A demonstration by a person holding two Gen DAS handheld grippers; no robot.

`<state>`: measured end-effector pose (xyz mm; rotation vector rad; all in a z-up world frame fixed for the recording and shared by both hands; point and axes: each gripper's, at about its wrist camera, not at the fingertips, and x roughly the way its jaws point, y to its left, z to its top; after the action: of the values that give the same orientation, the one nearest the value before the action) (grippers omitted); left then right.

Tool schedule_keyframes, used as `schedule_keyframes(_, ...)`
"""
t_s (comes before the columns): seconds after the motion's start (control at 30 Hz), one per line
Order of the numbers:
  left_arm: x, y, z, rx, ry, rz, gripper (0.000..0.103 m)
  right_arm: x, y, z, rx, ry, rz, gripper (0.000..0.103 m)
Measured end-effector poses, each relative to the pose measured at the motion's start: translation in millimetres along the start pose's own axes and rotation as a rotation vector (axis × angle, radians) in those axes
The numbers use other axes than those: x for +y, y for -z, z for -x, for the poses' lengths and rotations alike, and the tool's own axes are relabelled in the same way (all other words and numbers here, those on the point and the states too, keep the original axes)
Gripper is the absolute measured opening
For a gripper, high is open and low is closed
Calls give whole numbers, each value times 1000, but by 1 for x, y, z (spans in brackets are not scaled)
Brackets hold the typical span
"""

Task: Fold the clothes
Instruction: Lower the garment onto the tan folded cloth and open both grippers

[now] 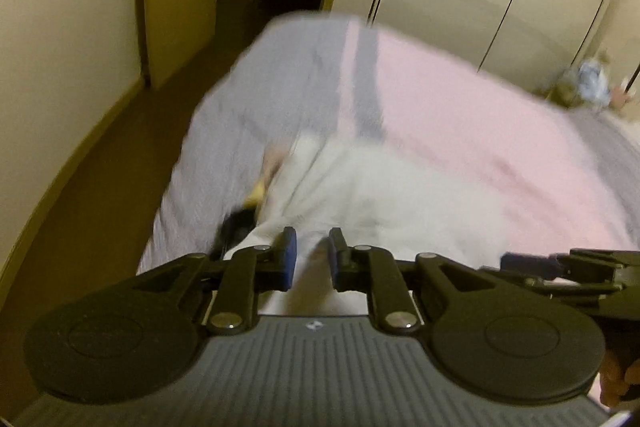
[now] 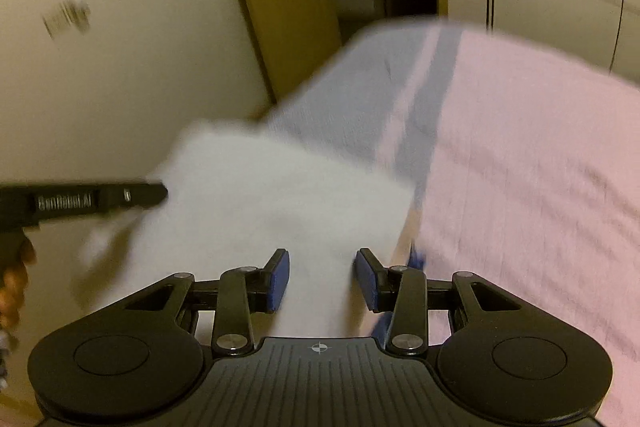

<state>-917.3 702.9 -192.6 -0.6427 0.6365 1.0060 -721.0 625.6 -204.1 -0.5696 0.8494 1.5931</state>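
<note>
1. Left gripper (image 1: 312, 255): the blue-padded fingers (image 1: 289, 255) sit a narrow gap apart, with the soft white cloth garment (image 1: 360, 195) running between them. Too blurry to tell if they pinch it.
2. Right gripper (image 2: 322, 281): fingers clearly wider, same white garment just ahead and under them, not squeezed.
3. Beyond both sets of fingers, the garment lies on the bed's pink and lavender blanket (image 2: 520, 147).

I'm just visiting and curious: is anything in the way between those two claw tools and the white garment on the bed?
Nothing visible is. The white garment lies directly in front of the left gripper, and it fills the gap ahead of the right gripper too. Only the pink blanket lies beside it. The frames are blurred, so I cannot tell whether either gripper touches the cloth.
</note>
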Motion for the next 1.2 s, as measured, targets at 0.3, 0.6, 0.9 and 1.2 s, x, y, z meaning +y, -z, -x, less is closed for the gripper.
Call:
schedule_keyframes(0.3,3,-30,12,-46,22,0,13,-3,-29,9,-54,39,-23,41)
schedule_keyframes(0.6,4,-42,-59,34,39,-26,14,-34,-42,-44,-10,15,-139,41)
schedule_keyframes(0.9,14,-27,15,-22,-25,118,22,-12,-25,30,-60,-62,-56,41)
schedule_keyframes(1.2,-4,38,52,138,-151,193,27,28,36,37,177,-71,75,41)
